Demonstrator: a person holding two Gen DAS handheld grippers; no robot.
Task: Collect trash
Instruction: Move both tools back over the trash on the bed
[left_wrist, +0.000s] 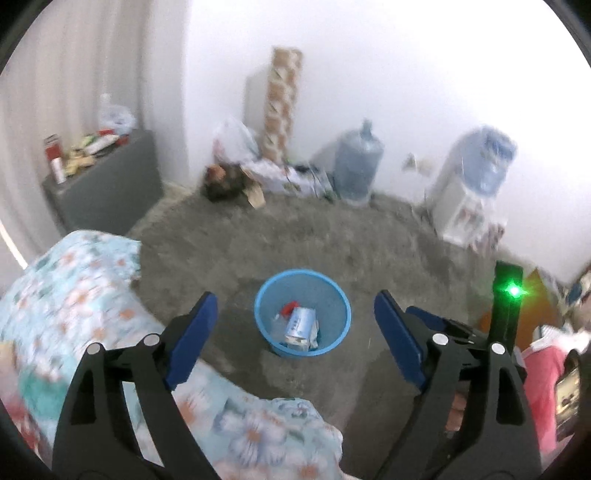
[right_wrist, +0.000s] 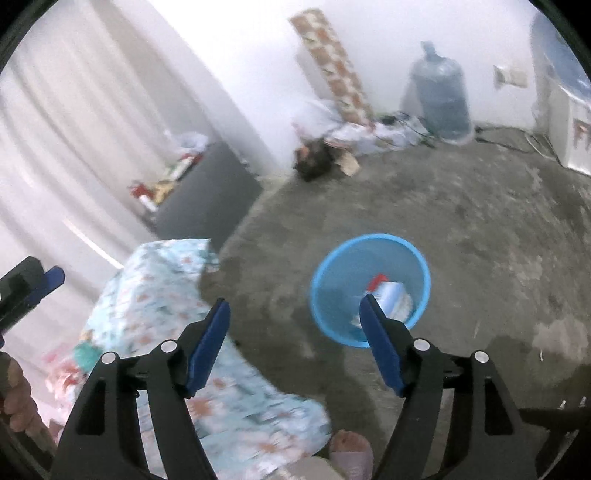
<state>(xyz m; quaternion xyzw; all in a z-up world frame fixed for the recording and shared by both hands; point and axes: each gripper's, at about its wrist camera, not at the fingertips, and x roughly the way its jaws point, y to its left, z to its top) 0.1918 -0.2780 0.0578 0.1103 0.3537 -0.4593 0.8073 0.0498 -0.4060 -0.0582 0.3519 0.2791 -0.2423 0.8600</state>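
Note:
A round blue waste basket (left_wrist: 334, 295) stands on the grey concrete floor. It holds a pale blue carton (left_wrist: 300, 326) and a small red scrap (left_wrist: 289, 307). My left gripper (left_wrist: 295, 306) is open and empty, high above the basket. In the right wrist view the basket (right_wrist: 332, 266) lies ahead and to the right, with the carton (right_wrist: 393, 295) inside. My right gripper (right_wrist: 295, 314) is open and empty, above the floor just left of the basket. The right gripper also shows in the left wrist view (left_wrist: 508, 295), and the left gripper at the right wrist view's left edge (right_wrist: 33, 284).
A bed with a floral cover (left_wrist: 74, 302) fills the lower left. A grey cabinet (left_wrist: 110, 192) with clutter stands by the curtain. Bags, a tall box (left_wrist: 280, 103), a water jug (left_wrist: 356, 162) and a dispenser (left_wrist: 469, 184) line the far wall.

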